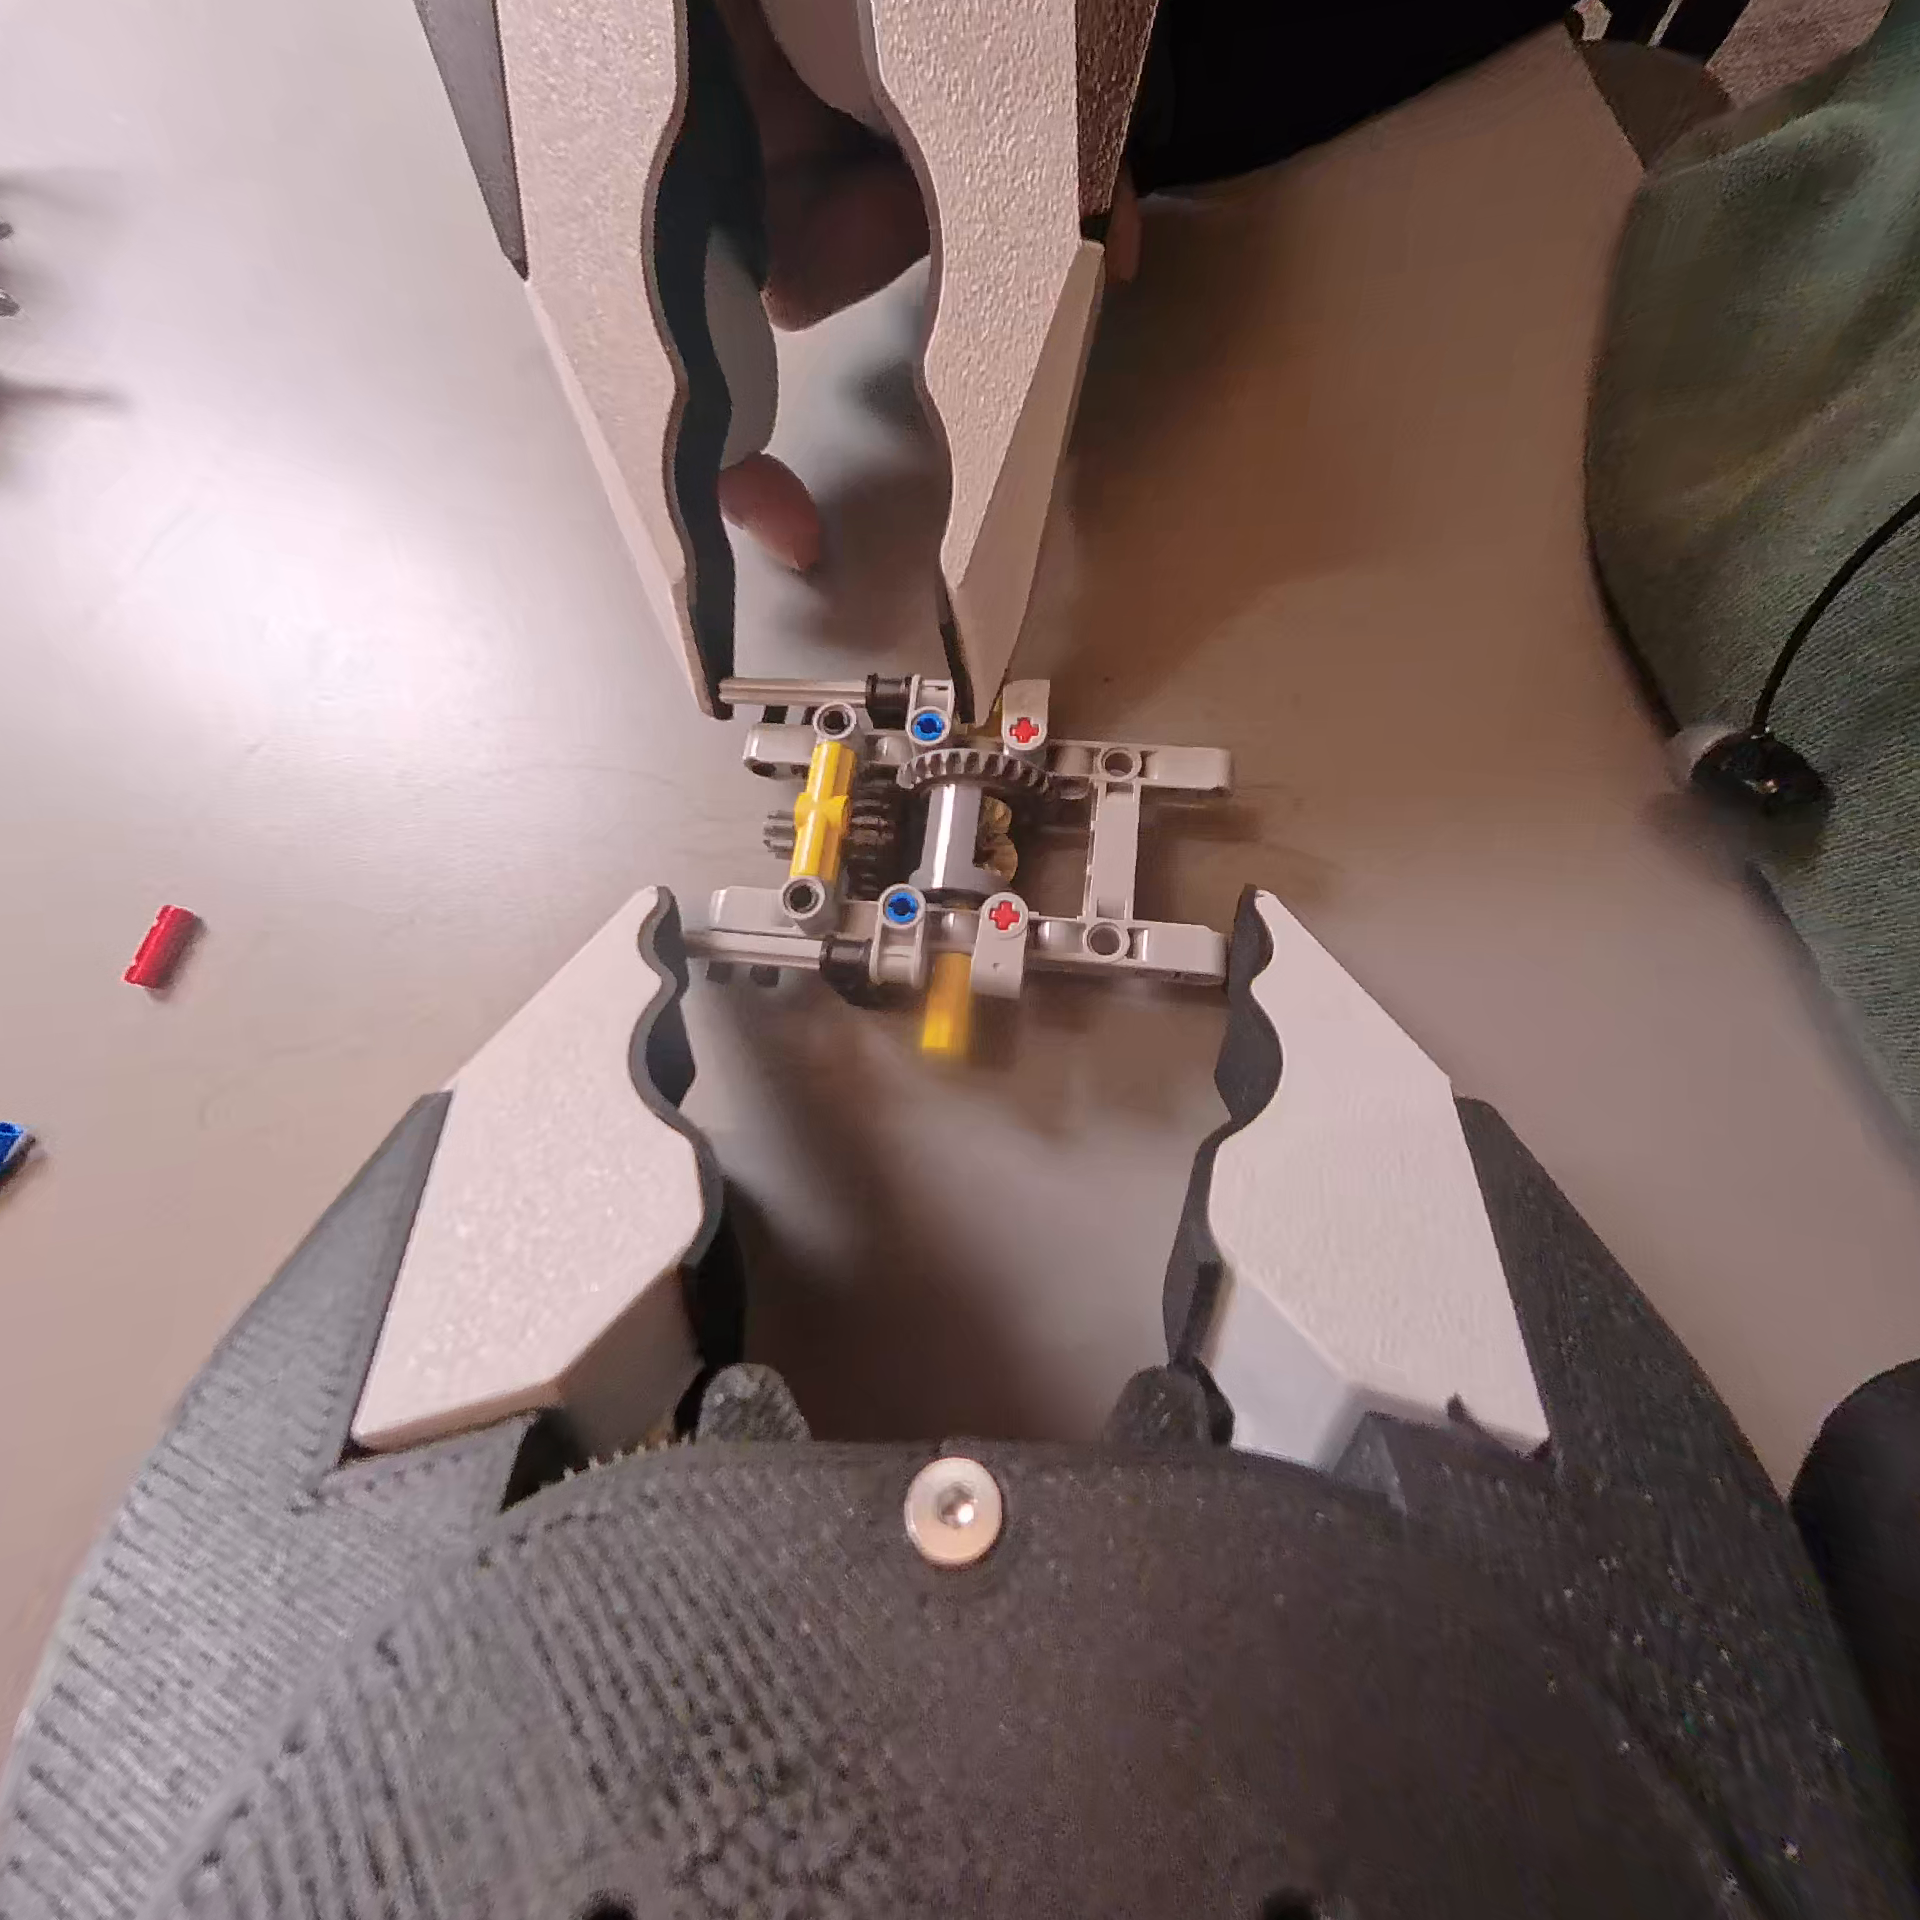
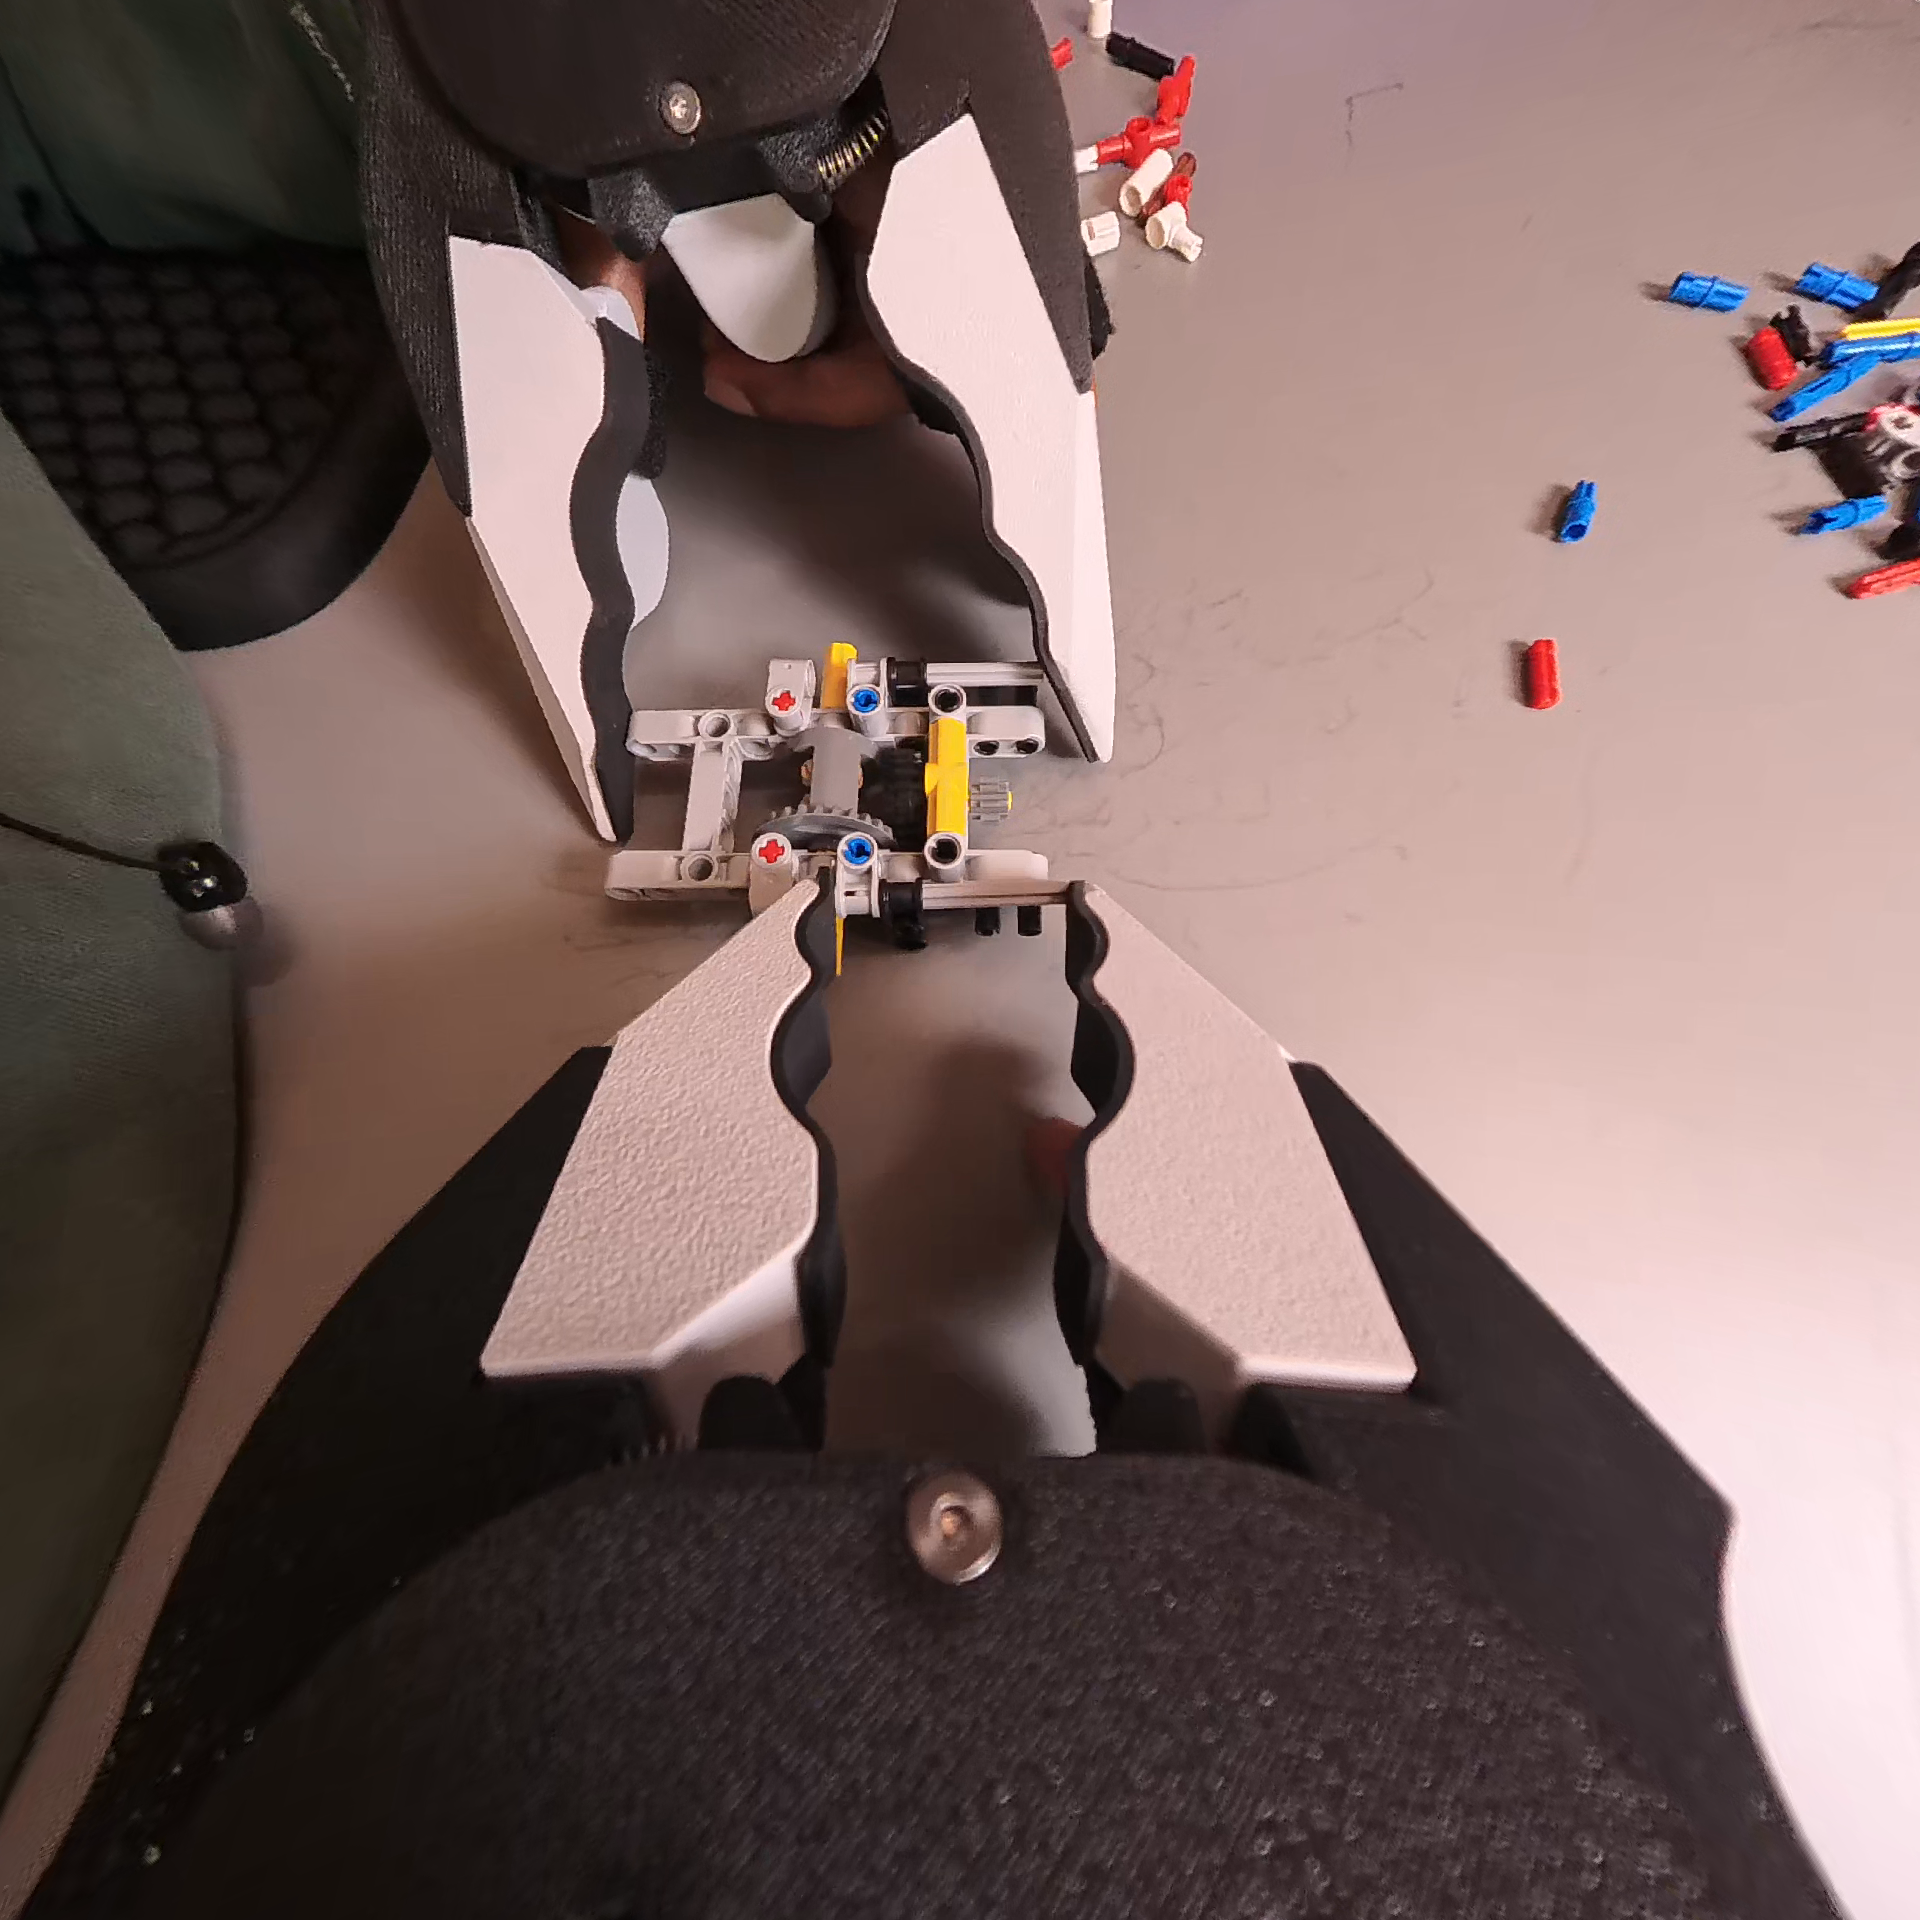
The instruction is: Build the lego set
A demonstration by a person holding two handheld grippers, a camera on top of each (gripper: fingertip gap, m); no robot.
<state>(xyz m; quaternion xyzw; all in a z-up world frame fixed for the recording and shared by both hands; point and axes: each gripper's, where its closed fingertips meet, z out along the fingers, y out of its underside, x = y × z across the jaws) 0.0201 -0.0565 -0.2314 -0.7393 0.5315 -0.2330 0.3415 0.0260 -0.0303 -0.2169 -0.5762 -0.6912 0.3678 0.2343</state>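
Flanking lego assembly [image 1: 966, 842]: two spread claws

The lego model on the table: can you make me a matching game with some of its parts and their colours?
Parts of the lego model:
1. Long frame beams
2. Short bar standing across the frame
3. Round pins on the beams
4. Cross-shaped pin ends

Colours:
A. Red
B. Grey
C. Blue
D. Yellow

Pairs: 1-B, 2-D, 3-C, 4-A
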